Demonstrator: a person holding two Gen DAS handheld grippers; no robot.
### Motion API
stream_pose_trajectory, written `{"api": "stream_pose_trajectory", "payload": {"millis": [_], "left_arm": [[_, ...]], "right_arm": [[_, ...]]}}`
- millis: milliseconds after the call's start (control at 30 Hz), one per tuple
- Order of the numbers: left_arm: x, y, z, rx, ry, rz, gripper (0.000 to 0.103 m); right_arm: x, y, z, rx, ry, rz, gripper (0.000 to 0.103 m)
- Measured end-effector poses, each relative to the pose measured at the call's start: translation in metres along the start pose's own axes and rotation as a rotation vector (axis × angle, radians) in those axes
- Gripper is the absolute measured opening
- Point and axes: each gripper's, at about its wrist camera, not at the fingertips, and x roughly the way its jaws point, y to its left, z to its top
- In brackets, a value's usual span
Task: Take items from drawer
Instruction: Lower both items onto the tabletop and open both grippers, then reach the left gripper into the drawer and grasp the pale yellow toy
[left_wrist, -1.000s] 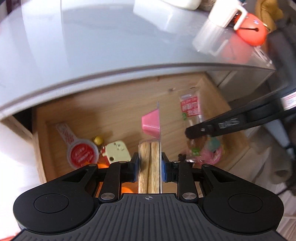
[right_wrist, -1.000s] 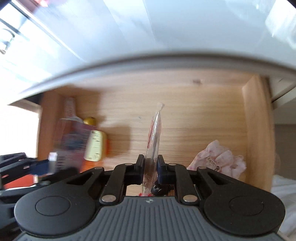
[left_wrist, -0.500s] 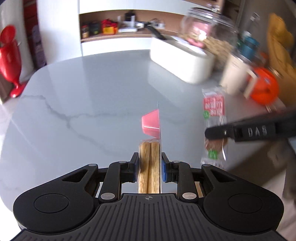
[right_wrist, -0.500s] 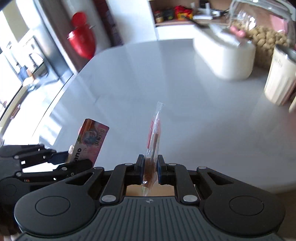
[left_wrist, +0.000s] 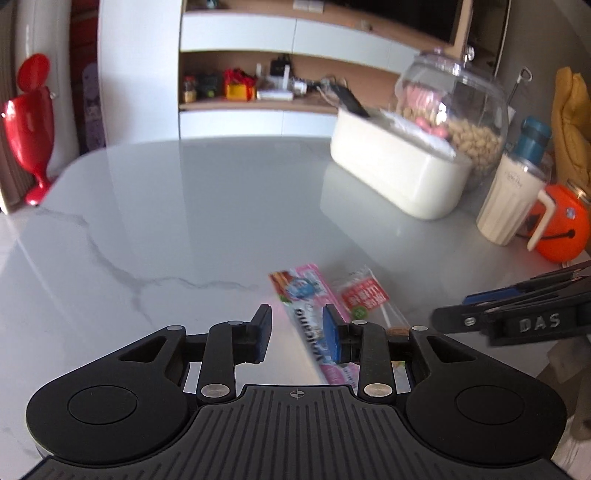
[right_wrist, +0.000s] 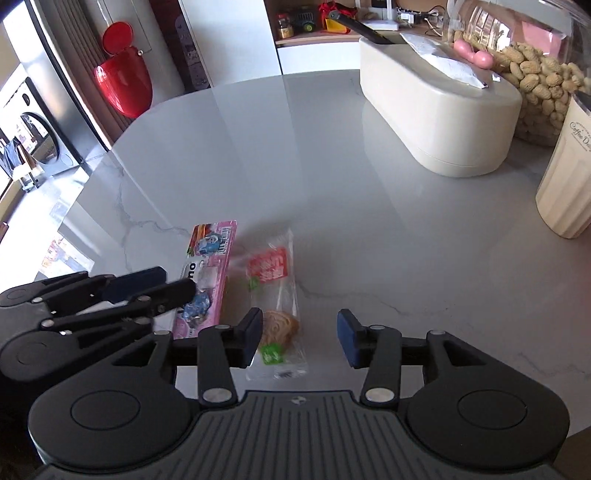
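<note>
The left gripper (left_wrist: 297, 332) and right gripper (right_wrist: 300, 334) have just been opening, empty. The flat pink packet (right_wrist: 210, 273) and clear snack bag (right_wrist: 275, 295) lie side by side on the grey marble bench (right_wrist: 332, 184).

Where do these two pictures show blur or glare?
Left wrist view: the flat pink packet between the open fingers is smeared by motion, and the glossy grey marble table mirrors the shelves. Right wrist view: the clear biscuit wrapper is mostly sharp, and straight edges bow outward.
</note>
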Motion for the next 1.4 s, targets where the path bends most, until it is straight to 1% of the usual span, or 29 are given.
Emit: {"api": "stream_pose_trajectory", "payload": {"millis": [67, 100, 167, 233, 300, 400, 467, 567, 633, 700, 800, 867, 900, 933, 967, 1000, 1067, 1133, 1233, 1267, 1333, 1400], "left_arm": [[-0.020, 0.007, -0.006, 0.018, 0.007, -0.002, 0.033], [-0.031, 0.011, -0.012, 0.037, 0.020, -0.005, 0.033], [-0.049, 0.014, -0.031, 0.072, 0.072, -0.006, 0.033], [-0.057, 0.013, -0.055, 0.088, 0.150, -0.014, 0.033], [-0.052, 0.012, -0.083, 0.089, 0.277, -0.042, 0.033], [-0.029, 0.010, -0.118, 0.085, 0.461, -0.043, 0.033], [-0.008, 0.013, -0.134, 0.069, 0.545, -0.021, 0.033], [0.024, 0.016, -0.145, 0.009, 0.623, -0.004, 0.033], [0.039, 0.013, -0.149, 0.000, 0.640, 0.001, 0.033], [0.050, 0.009, -0.155, 0.011, 0.650, 0.022, 0.033], [0.067, 0.005, -0.160, 0.015, 0.672, 0.061, 0.033], [0.075, 0.002, -0.165, 0.010, 0.687, 0.074, 0.033], [0.079, 0.001, -0.167, 0.010, 0.695, 0.079, 0.036], [0.080, -0.001, -0.168, 0.011, 0.685, 0.081, 0.040], [0.082, -0.003, -0.168, 0.019, 0.684, 0.086, 0.041], [0.084, -0.004, -0.169, 0.021, 0.688, 0.087, 0.044], [0.089, -0.005, -0.173, 0.009, 0.700, 0.076, 0.046], [0.091, -0.008, -0.172, 0.019, 0.683, 0.084, 0.047], [0.099, -0.008, -0.179, 0.016, 0.720, 0.097, 0.042], [0.102, -0.008, -0.183, 0.017, 0.738, 0.097, 0.044], [0.101, -0.008, -0.184, 0.019, 0.726, 0.094, 0.043], [0.099, -0.006, -0.183, -0.011, 0.730, 0.067, 0.043]], "right_arm": [[-0.022, -0.006, -0.007, -0.025, -0.036, 0.004, 0.045], [-0.032, -0.010, -0.013, -0.039, -0.048, 0.016, 0.048], [-0.049, -0.018, -0.027, -0.060, -0.044, 0.055, 0.053], [-0.060, -0.024, -0.047, -0.094, -0.014, 0.090, 0.054], [-0.067, -0.025, -0.070, -0.135, 0.019, 0.122, 0.055], [-0.061, -0.023, -0.107, -0.143, 0.090, 0.152, 0.056], [-0.047, -0.020, -0.128, -0.132, 0.132, 0.135, 0.056], [-0.014, -0.016, -0.149, -0.126, 0.192, 0.096, 0.056], [0.001, -0.011, -0.159, -0.144, 0.219, 0.077, 0.056], [0.008, -0.009, -0.167, -0.158, 0.225, 0.066, 0.056], [0.014, -0.013, -0.170, -0.154, 0.236, 0.066, 0.056], [0.016, -0.017, -0.171, -0.148, 0.242, 0.071, 0.056], [0.017, -0.018, -0.170, -0.148, 0.244, 0.072, 0.056], [0.018, -0.019, -0.169, -0.148, 0.245, 0.074, 0.056], [0.019, -0.021, -0.169, -0.148, 0.247, 0.078, 0.056], [0.020, -0.022, -0.170, -0.148, 0.251, 0.082, 0.056], [0.022, -0.022, -0.171, -0.150, 0.260, 0.084, 0.056], [0.024, -0.021, -0.173, -0.159, 0.266, 0.074, 0.056], [0.025, -0.020, -0.174, -0.162, 0.266, 0.068, 0.056], [0.026, -0.021, -0.175, -0.162, 0.265, 0.065, 0.056], [0.026, -0.021, -0.175, -0.162, 0.261, 0.051, 0.056], [0.024, -0.021, -0.175, -0.159, 0.257, 0.043, 0.056]]}}
